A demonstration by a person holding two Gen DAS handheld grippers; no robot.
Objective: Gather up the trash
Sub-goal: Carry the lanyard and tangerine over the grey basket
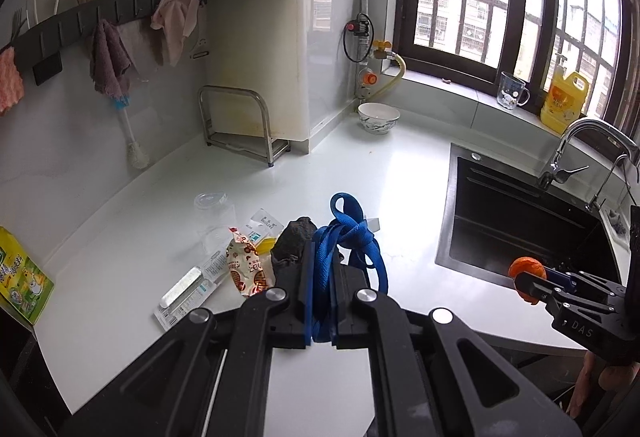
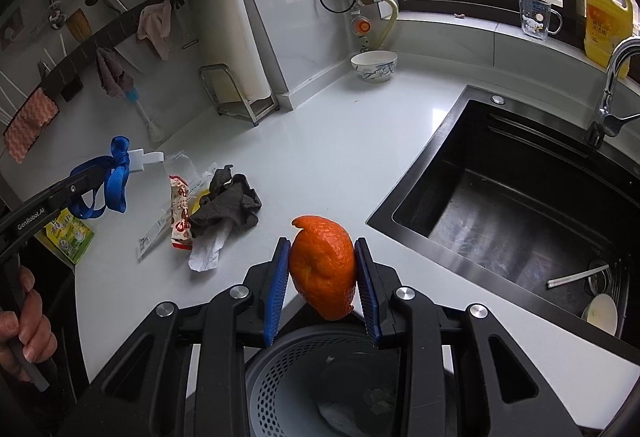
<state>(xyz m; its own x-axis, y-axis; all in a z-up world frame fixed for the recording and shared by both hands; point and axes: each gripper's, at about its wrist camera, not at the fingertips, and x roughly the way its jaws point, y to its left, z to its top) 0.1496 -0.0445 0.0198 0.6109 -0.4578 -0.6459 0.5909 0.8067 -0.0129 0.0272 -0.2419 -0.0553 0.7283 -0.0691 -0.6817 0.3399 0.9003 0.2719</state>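
L wrist view: left gripper [image 1: 322, 269] clamped tight on a blue strap [image 1: 348, 237], knotted, loops flopping fwd and to the right past the tips; strap runs roughly along the finger line, knot end pointing away from the cam. Risk, my read: loose loops could snag on sthg or drag thru the litter pile on the countertop [image 1: 280, 173] just below/left of the tips, i.e. snack wrapper [image 1: 246, 269], dark rag [image 1: 294, 237], clear packet [image 1: 192, 289]. Thin strap in a flat pinch could also slide out if jerked. Right gripper [image 1: 528, 283] seen at far right w/ orange peel [image 1: 527, 269], over the counter edge near the sink [image 1: 520, 221]. R wrist view: right gripper [image 2: 322, 277] part-open, pads pressing both sides of the orange peel [image 2: 323, 269]; peel's long axis runs near parallel to the fingers, curled tip pointing fwd-left, away from cam, lower end hanging toward a grey perforated bin [image 2: 304, 361] directly beneath. Risk: peel is curved and springy, pads touch only its flanks, so it could pop out or rotate; if let go off-centre it may hit the bin rim and land outside. Left gripper [image 2: 86, 179] at left w/ blue strap [image 2: 116, 173], held above the counter, well apart from the bin.
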